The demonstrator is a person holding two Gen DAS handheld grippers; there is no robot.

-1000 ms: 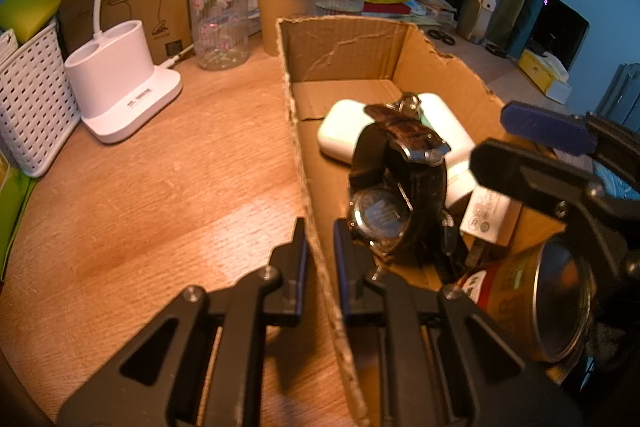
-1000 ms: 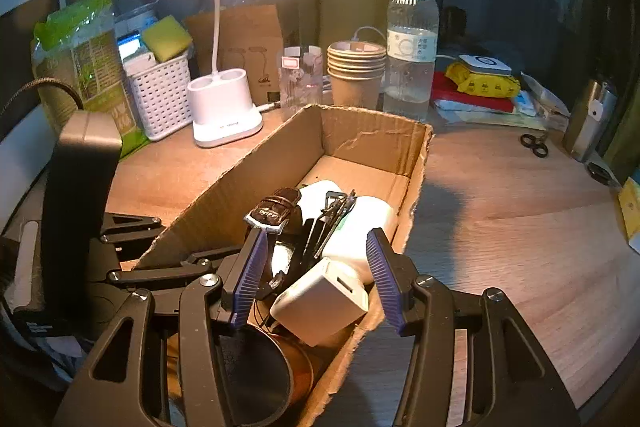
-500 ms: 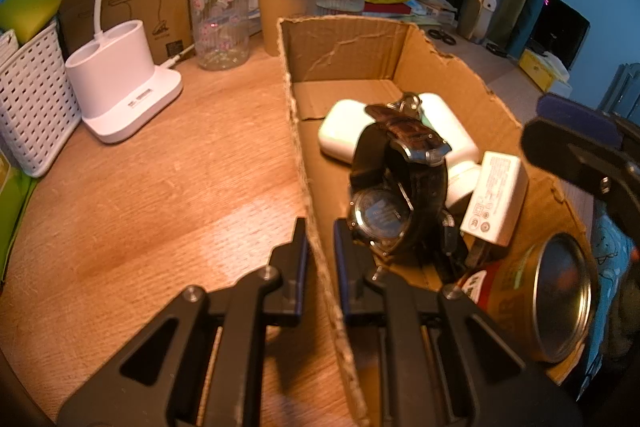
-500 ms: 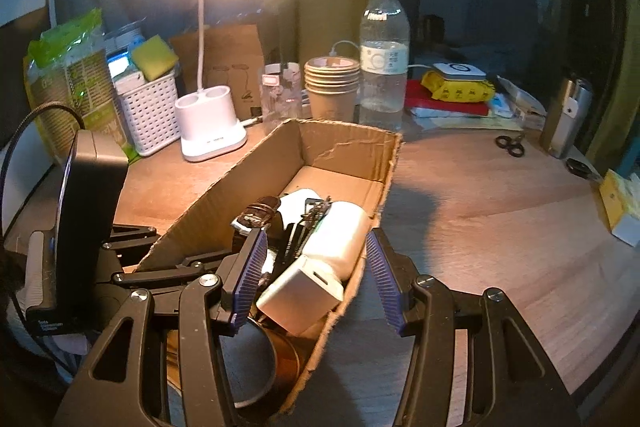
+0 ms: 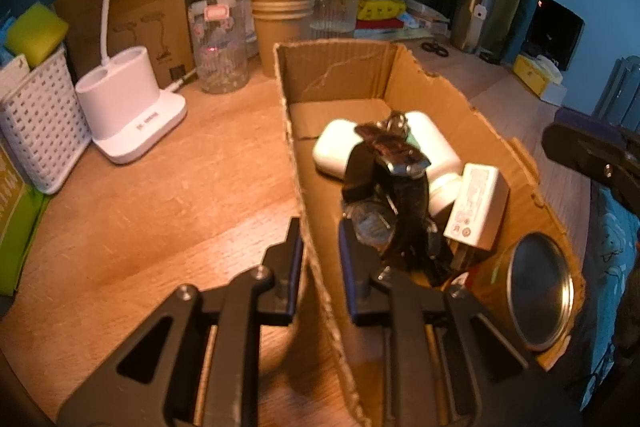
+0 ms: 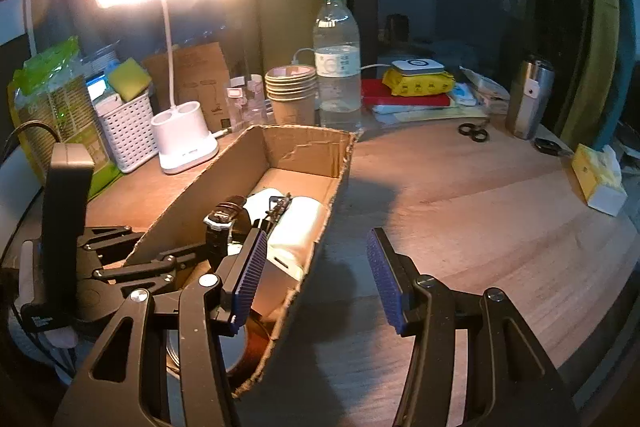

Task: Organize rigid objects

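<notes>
A: Left tongs [image 5: 320, 259]?
B: Straddling box [image 5: 296, 163] wall, jaws just been easing apart, pads look off the card.
A: Right tongs [image 6: 318, 277]?
B: Apart, empty, by box's right wall. Watch [image 5: 384, 203], charger [image 5: 476, 207], tin [image 5: 540, 291] inside, on tabletop [image 5: 160, 211].

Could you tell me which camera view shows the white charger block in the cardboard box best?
The left wrist view: the charger block leans upright in the cardboard box with its printed label face fully visible. In the right wrist view, only a sliver of it shows beside the near claw finger.
</notes>
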